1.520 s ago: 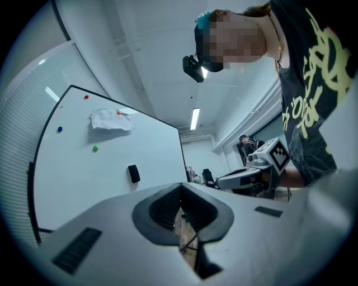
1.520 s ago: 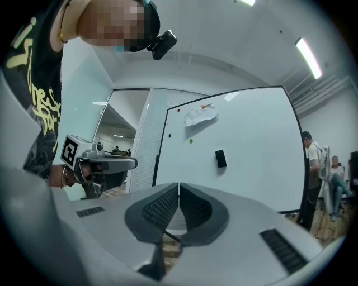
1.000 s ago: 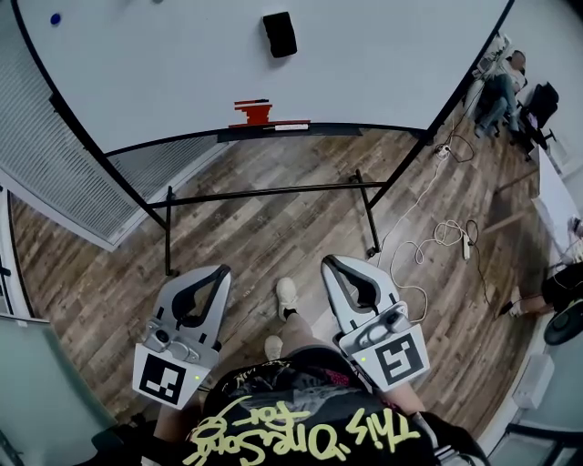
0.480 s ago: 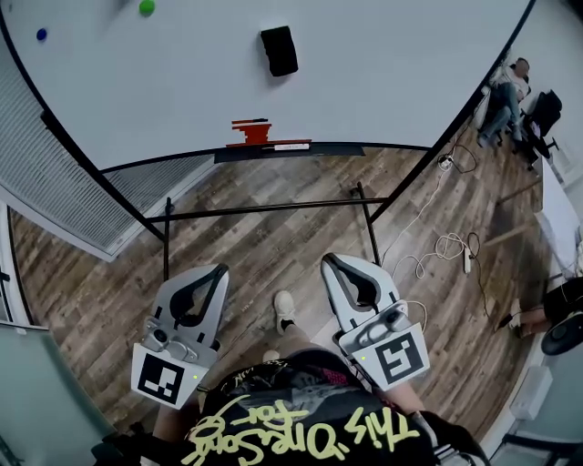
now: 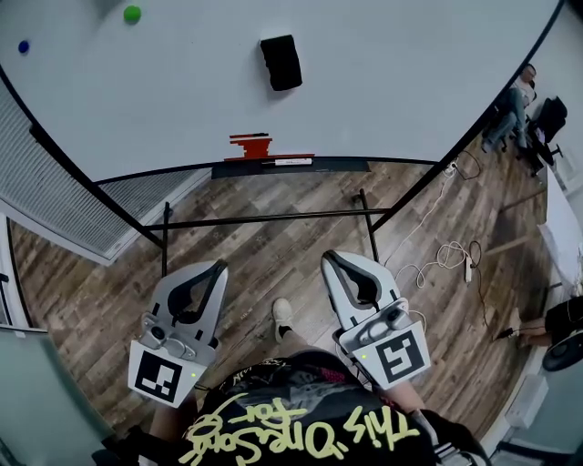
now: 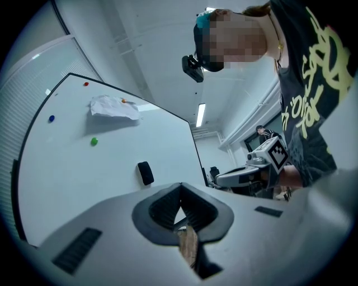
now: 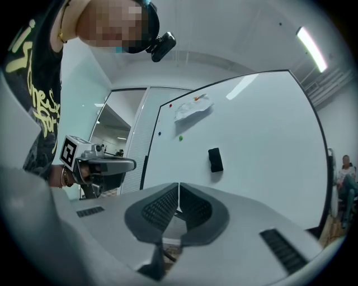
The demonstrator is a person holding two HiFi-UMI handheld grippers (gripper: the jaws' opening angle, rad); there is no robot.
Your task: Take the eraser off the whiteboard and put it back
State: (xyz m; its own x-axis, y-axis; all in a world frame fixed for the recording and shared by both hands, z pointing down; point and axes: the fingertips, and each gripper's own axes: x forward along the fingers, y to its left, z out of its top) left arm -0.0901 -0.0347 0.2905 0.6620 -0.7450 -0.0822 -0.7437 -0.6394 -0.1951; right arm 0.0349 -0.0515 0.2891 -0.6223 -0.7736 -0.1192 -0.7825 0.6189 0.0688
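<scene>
The black eraser (image 5: 281, 62) sticks upright on the whiteboard (image 5: 401, 64), well above its marker tray (image 5: 337, 167). It also shows in the left gripper view as the eraser (image 6: 145, 172) and in the right gripper view as the eraser (image 7: 215, 159). My left gripper (image 5: 221, 268) and right gripper (image 5: 328, 259) are held side by side at waist height, pointing level at the board and still far from it. Both are shut with nothing between the jaws. The left gripper (image 6: 180, 187) and right gripper (image 7: 178, 187) show their pads meeting.
Red items (image 5: 249, 146) and a marker lie on the tray. A crumpled paper (image 6: 114, 107), a green magnet (image 5: 133, 14) and a blue magnet (image 5: 23, 45) are on the board. The board's black stand (image 5: 264, 218) and floor cables (image 5: 446, 255) lie ahead. People sit at the far right (image 5: 521, 100).
The board, tray and eraser have slid lower in the head view, closer to both grippers, and the green magnet has come into sight. Both grippers stay shut and empty.
</scene>
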